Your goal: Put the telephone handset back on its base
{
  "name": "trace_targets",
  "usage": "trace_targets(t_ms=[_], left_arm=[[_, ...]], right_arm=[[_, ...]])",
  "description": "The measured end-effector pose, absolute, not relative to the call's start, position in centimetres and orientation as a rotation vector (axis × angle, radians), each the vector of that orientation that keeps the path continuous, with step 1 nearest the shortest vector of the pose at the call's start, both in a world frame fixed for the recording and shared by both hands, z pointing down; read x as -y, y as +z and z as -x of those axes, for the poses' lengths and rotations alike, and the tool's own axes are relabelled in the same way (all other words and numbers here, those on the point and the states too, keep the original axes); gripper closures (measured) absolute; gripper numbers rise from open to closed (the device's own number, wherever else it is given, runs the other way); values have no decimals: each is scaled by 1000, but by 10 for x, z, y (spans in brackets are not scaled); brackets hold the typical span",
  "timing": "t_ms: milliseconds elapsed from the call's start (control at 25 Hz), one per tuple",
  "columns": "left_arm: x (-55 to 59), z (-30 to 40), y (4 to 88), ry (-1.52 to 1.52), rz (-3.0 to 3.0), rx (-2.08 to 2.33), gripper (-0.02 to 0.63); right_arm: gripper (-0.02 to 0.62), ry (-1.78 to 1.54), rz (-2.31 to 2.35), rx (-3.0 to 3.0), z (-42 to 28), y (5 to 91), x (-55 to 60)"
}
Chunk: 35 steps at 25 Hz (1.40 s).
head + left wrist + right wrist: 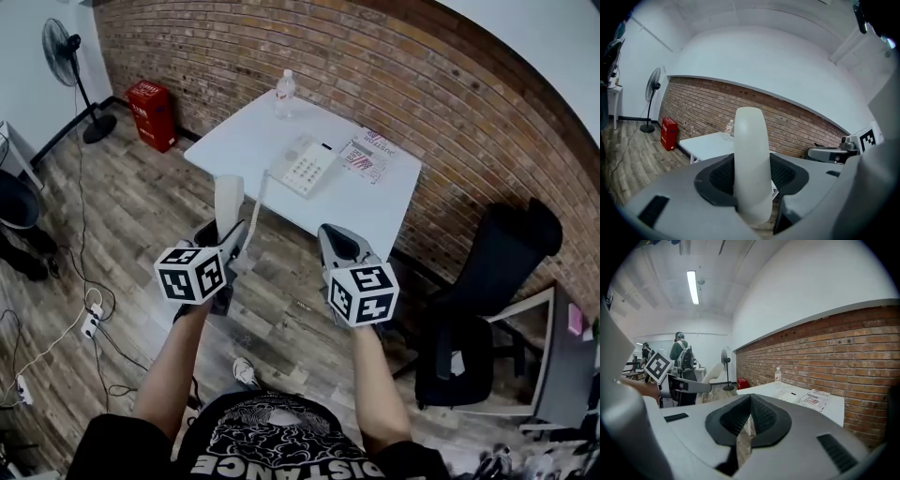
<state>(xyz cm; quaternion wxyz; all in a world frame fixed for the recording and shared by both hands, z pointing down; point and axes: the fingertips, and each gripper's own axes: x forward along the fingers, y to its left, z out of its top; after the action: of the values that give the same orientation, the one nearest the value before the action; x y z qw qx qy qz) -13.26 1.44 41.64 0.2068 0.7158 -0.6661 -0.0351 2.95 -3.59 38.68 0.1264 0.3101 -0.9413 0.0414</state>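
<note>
one step left, by the look of it: left claw (236,242) grips the handset (228,199) well short of the desk (242,141); base (306,165) waits there; right claw (334,236) closed, empty.

Black T-shirt (272,441) on the person, white lettering low in the head view: reads "DISTANCE", cut partly by the frame edge. White leaflet with red print (367,157) on the white table (239,141), pale marks on the red box (152,112) on the floor, keypad of the white telephone base (307,166) — all too small to read. Cubes on the left gripper (236,234) and right gripper (333,242) carry black-and-white square code markers.
</note>
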Motion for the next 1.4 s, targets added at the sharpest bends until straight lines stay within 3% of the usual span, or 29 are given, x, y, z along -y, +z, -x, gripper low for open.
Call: trace_targets(t_ms=[800,1400], left_arm=[[43,188,425,-58,-2094,1724,391],[171,190,447,40,-2114,1670,391]], right_arm=[[594,139,-1028,2692,32,392,71],[594,193,-1049,2704,43,409,198]])
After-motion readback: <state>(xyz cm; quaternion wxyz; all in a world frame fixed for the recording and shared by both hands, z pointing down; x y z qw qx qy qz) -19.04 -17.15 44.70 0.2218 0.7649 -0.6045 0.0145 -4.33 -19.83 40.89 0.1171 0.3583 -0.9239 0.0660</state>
